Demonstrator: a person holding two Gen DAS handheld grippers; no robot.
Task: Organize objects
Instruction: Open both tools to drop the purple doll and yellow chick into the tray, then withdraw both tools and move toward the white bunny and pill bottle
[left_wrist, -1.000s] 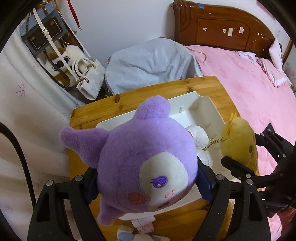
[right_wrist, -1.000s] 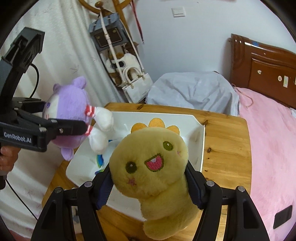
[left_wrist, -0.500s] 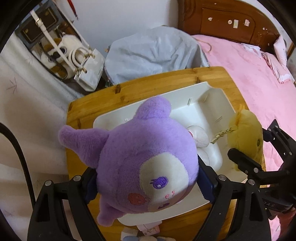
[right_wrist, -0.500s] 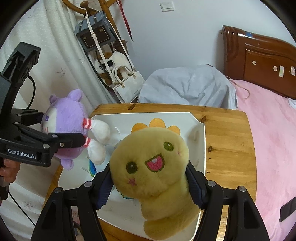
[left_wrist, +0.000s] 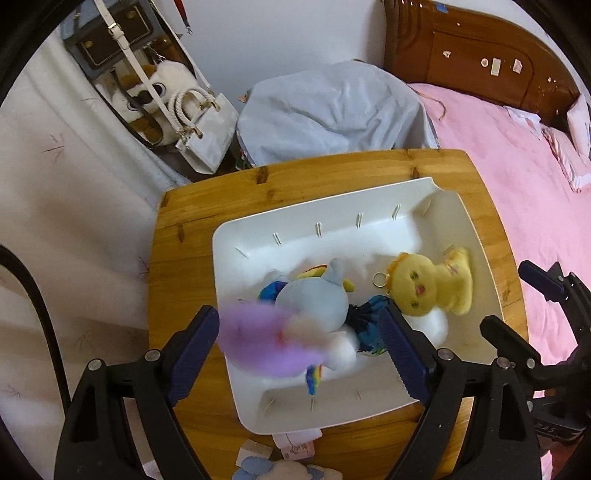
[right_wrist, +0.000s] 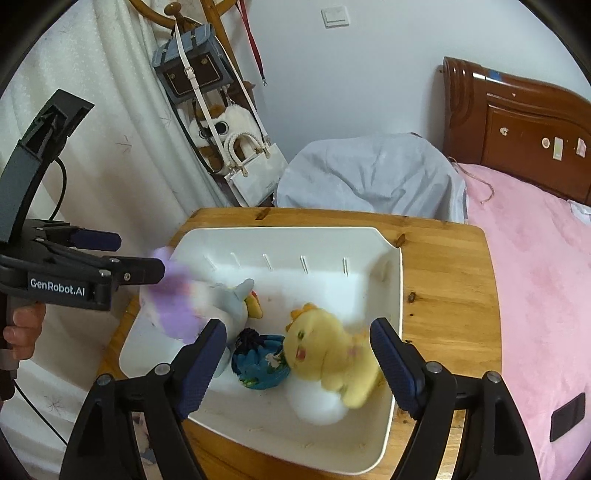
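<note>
A white tray (left_wrist: 332, 218) (right_wrist: 384, 288) sits on a wooden table (left_wrist: 192, 236) (right_wrist: 447, 295). My left gripper (left_wrist: 299, 350) is open above the tray's near left part. A purple plush (left_wrist: 258, 343) (right_wrist: 173, 306) is blurred in motion below it, over a light blue plush (left_wrist: 314, 299) (right_wrist: 232, 295). My right gripper (right_wrist: 299, 362) is open above the tray. A yellow plush (left_wrist: 432, 284) (right_wrist: 328, 354) lies in the tray on a white ball (right_wrist: 317, 402), beside a blue pouch (right_wrist: 262, 362). The left gripper also shows in the right wrist view (right_wrist: 136, 258).
A pink bed (left_wrist: 517, 166) with a brown headboard (right_wrist: 517, 122) lies right of the table. A grey covered heap (left_wrist: 332, 110) stands behind the table. Bags and a white plush hang on a rack (right_wrist: 207, 122) at the back left. A curtain (left_wrist: 55, 221) hangs left.
Both grippers have opened. The purple plush has left the left gripper and drops into the tray. The yellow plush has left the right gripper and lies in the tray.
</note>
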